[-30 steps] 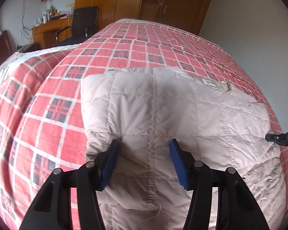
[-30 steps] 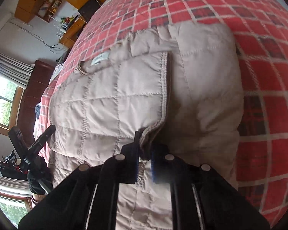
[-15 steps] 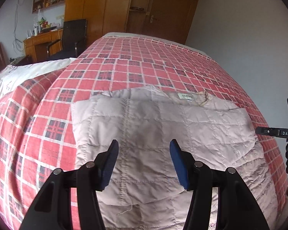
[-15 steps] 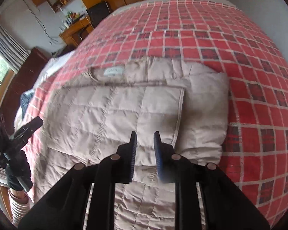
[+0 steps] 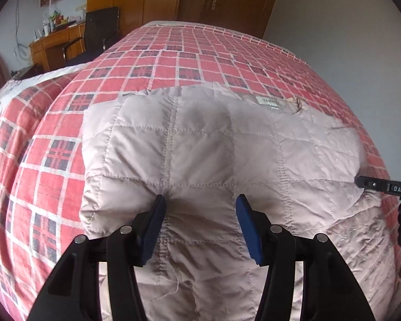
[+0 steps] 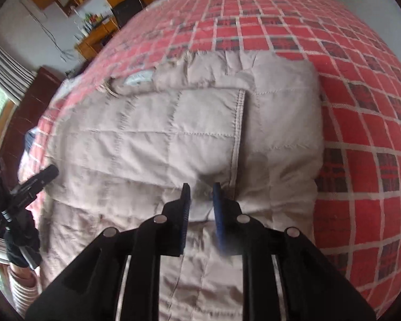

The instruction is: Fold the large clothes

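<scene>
Jacket, beige and quilted, lies partly folded on the red plaid bedspread, its near end cut off behind the tongs in both views. Left gripper hangs over the folded panel's near edge with its blue pads spread wide and nothing between them. Right gripper sits low over a fold beside the stitched hem, jaws narrowly parted; motion blur makes it hard to tell whether cloth is caught between them. Neck label shows at the far edge, its print unreadable. Desk stands beyond the bed.
</scene>
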`<state>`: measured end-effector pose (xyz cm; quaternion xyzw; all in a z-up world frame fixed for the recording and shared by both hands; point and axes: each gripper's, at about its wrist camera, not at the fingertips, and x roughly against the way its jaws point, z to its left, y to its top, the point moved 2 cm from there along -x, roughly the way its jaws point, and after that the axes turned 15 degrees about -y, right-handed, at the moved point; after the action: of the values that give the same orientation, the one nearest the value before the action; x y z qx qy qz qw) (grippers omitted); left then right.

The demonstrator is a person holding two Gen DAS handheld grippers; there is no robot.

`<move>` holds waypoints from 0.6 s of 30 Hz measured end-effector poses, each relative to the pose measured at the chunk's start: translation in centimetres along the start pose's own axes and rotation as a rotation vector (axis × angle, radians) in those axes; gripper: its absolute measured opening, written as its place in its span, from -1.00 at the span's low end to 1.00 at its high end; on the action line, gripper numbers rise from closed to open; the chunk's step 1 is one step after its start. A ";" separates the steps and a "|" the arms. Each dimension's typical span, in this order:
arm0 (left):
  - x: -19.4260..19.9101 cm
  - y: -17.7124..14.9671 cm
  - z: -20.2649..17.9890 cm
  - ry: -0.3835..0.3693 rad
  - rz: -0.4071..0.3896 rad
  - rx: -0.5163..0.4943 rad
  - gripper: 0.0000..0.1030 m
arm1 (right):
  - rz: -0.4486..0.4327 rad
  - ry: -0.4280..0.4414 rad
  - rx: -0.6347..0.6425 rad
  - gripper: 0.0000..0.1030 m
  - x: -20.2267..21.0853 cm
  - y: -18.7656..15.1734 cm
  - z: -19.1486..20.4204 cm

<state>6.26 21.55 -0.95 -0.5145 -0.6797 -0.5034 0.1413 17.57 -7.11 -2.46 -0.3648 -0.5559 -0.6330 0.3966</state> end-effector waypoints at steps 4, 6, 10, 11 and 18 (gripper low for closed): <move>5.7 -1.8 -0.1 -0.002 -0.021 -0.043 0.21 | -0.092 0.051 0.037 -0.20 5.7 -3.2 -1.6; 8.4 -3.5 0.4 -0.008 -0.012 -0.058 0.33 | -0.102 0.056 0.053 -0.05 7.4 -5.2 -2.6; 12.1 -8.1 2.0 -0.010 0.052 -0.042 0.39 | -0.064 0.072 0.067 0.02 9.0 -10.4 -4.7; 12.8 -9.6 2.4 -0.021 0.074 -0.025 0.39 | -0.051 0.064 0.074 0.05 9.4 -12.1 -5.2; 16.3 -17.6 3.0 -0.054 0.124 0.055 0.42 | -0.032 0.066 0.089 0.36 11.8 -20.2 -6.6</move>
<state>-14.55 33.78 -0.25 -0.5649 -0.6637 -0.4607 0.1679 -5.85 -13.46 -0.93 -0.3166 -0.5759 -0.6256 0.4204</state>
